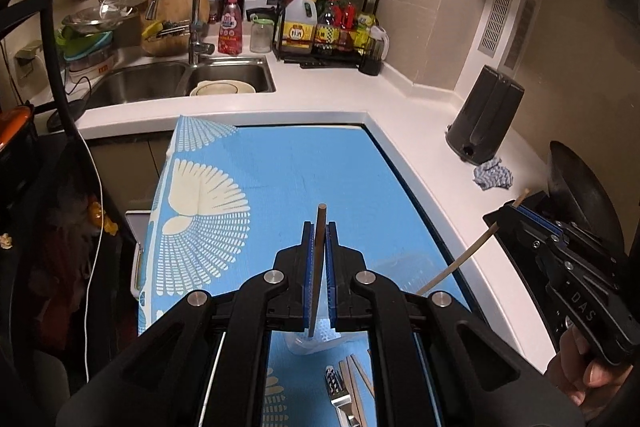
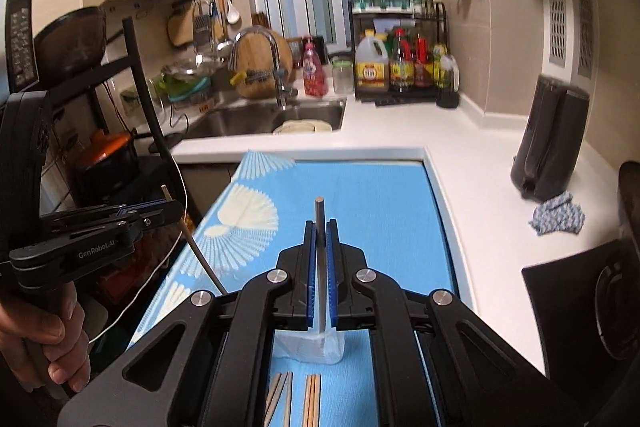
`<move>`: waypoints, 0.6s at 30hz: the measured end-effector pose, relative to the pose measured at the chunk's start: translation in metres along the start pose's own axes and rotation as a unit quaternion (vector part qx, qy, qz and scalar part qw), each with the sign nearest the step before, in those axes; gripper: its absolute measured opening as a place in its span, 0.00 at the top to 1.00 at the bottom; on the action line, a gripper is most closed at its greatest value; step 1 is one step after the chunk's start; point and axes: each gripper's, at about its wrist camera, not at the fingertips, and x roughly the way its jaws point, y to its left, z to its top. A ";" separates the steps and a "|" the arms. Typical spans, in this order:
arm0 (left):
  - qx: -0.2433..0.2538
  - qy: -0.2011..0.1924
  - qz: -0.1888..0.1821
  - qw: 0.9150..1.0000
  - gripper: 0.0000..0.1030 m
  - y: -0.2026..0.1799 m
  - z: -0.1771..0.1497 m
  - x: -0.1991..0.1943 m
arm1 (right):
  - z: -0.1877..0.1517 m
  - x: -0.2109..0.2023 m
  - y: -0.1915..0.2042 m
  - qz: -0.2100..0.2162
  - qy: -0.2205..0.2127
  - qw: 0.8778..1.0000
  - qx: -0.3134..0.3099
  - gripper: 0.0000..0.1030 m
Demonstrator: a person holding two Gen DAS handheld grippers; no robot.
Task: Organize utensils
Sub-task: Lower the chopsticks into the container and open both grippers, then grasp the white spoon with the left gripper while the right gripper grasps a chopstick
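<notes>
Holding a dark chopstick (image 1: 319, 259) between its blue pads, the left claw (image 1: 319, 227) is pressed together on it above the blue patterned cloth (image 1: 280, 171) that covers the table (image 1: 400, 107). This stick stands nearly upright, and its round end rises above the fingertips. Under this claw a clear plastic container (image 1: 316, 341) rests on the cloth, and nearer to the camera lie a fork (image 1: 340, 393) and some more chopsticks (image 1: 358, 383), side by side. To the right, the right claw (image 2: 320, 227) is pinching a grey chopstick (image 2: 320, 259) in the same upright way. In the left wrist view this stick looks pale and slants down toward the cloth. A hand (image 1: 584, 371) grips the handle of the right claw.
</notes>
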 end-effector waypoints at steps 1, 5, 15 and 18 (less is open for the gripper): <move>-0.002 -0.002 0.005 1.000 0.93 0.000 0.000 -0.003 | -0.001 0.000 0.000 -0.003 0.005 1.000 0.000 0.87; -0.004 -0.032 0.013 0.999 0.55 0.000 0.004 -0.033 | -0.002 -0.015 -0.001 -0.014 0.001 1.000 -0.007 0.65; -0.014 -0.095 0.027 0.995 0.53 0.002 -0.051 -0.106 | -0.047 -0.084 0.001 -0.006 -0.034 0.999 -0.005 0.65; -0.015 -0.101 0.036 0.994 0.61 0.003 -0.088 -0.108 | -0.079 -0.096 0.007 -0.005 -0.040 0.999 -0.008 0.65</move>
